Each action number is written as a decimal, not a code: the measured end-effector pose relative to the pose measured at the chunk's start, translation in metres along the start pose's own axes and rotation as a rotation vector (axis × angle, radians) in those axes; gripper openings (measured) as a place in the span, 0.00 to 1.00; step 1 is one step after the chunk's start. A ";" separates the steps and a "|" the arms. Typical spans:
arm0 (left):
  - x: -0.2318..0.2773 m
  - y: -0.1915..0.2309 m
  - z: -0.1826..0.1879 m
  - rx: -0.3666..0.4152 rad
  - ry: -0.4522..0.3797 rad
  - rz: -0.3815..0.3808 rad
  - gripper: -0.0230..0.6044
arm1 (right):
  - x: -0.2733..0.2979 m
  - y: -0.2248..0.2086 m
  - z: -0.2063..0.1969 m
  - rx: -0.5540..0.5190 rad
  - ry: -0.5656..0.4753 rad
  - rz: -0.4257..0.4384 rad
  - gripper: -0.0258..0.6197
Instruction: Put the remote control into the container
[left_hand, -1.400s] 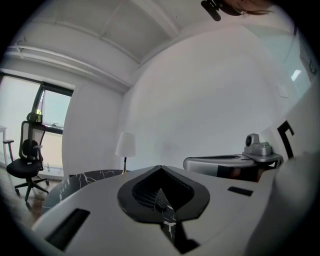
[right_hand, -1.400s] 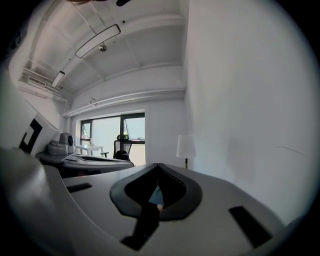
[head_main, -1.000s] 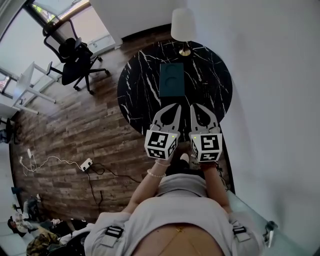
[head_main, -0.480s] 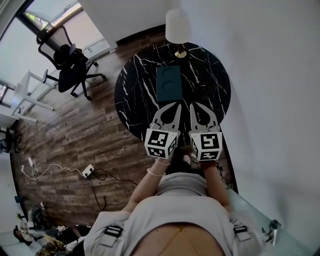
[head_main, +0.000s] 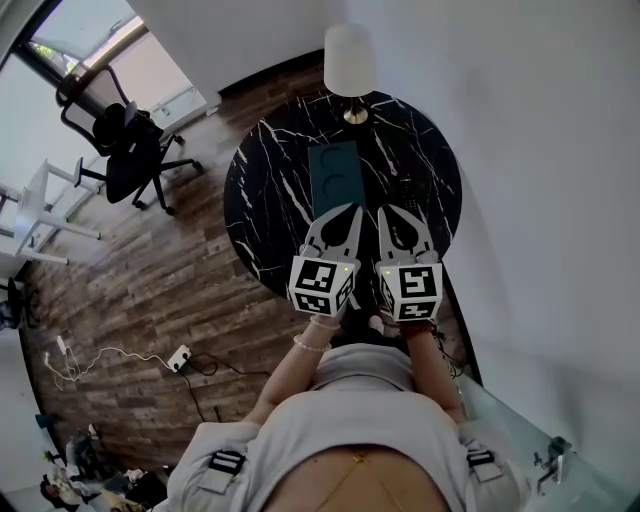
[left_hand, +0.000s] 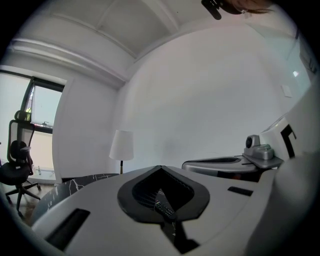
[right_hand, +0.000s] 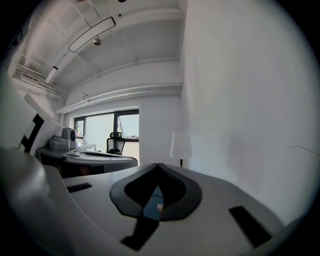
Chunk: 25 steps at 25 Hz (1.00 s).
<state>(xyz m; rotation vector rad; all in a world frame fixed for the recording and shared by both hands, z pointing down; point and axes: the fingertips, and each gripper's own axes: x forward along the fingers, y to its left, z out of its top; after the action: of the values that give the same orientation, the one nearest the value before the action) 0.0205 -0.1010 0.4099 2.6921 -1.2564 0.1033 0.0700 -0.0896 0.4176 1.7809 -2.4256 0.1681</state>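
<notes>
On the round black marble table, a teal container with two round hollows lies at the middle. The dark remote control lies to its right, faint against the marble. My left gripper and right gripper hover side by side over the table's near edge, both shut with nothing held. The left one is short of the container's near end and the right one short of the remote. In the left gripper view, the remote shows through the gap in the shut jaws. The right gripper view shows the teal container the same way.
A white-shaded lamp stands at the table's far edge. A white wall runs close along the right. A black office chair and white desk stand at the left on wood floor, with a power strip and cables.
The head view has shifted a little, so the table and lamp sit slightly lower and further left. Both grippers stay shut in the same place before the person.
</notes>
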 end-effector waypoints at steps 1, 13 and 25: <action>0.003 0.003 0.000 0.000 0.001 -0.007 0.04 | 0.004 -0.001 0.000 0.001 0.003 -0.008 0.06; 0.037 0.042 -0.008 0.005 0.038 -0.093 0.04 | 0.053 -0.007 -0.019 0.034 0.054 -0.099 0.06; 0.051 0.051 -0.021 -0.016 0.071 -0.142 0.04 | 0.064 -0.028 -0.040 0.060 0.112 -0.177 0.06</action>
<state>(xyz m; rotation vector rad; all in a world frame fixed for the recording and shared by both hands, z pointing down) 0.0149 -0.1680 0.4434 2.7273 -1.0387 0.1685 0.0791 -0.1520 0.4680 1.9440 -2.1961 0.3156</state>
